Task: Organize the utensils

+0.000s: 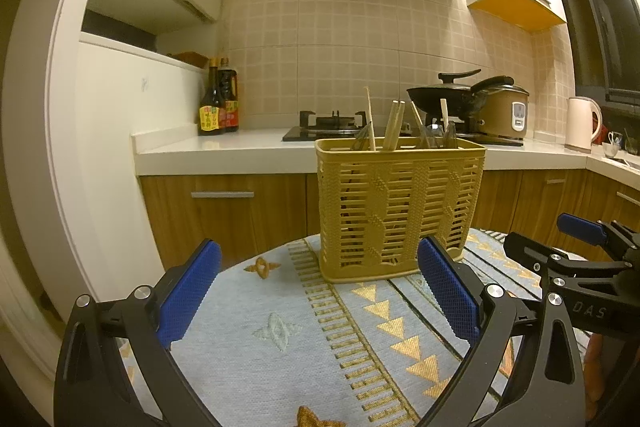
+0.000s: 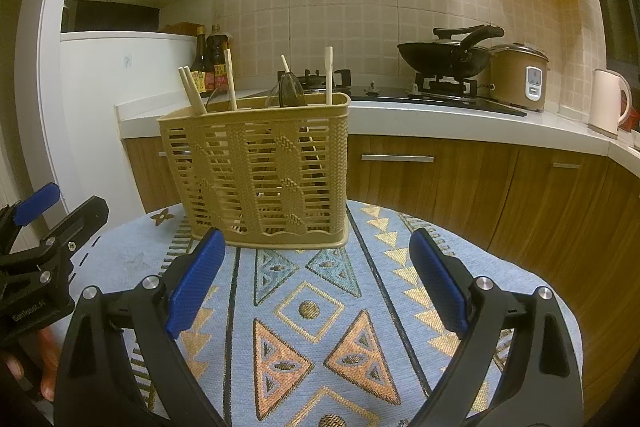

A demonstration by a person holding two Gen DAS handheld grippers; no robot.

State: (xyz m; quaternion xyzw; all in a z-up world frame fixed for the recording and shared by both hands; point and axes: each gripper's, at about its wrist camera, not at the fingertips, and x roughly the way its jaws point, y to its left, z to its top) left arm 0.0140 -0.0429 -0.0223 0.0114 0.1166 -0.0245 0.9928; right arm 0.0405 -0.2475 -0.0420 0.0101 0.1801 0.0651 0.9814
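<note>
A tan slatted utensil basket point(image 1: 398, 211) stands upright on a round table with a patterned blue cloth point(image 1: 280, 327). It also shows in the right wrist view point(image 2: 260, 171). Several wooden chopsticks point(image 1: 394, 125) and spoon handles stick up out of it, with clear plastic spoons point(image 2: 288, 91) among them. My left gripper point(image 1: 320, 267) is open and empty, just short of the basket. My right gripper point(image 2: 318, 255) is open and empty, in front of the basket's right part. Each gripper shows at the edge of the other's view.
Behind the table runs a kitchen counter point(image 1: 224, 147) with wooden cabinets, sauce bottles point(image 1: 218, 103), a gas hob with a black wok point(image 2: 444, 57), a rice cooker point(image 2: 520, 77) and a white kettle point(image 2: 610, 103).
</note>
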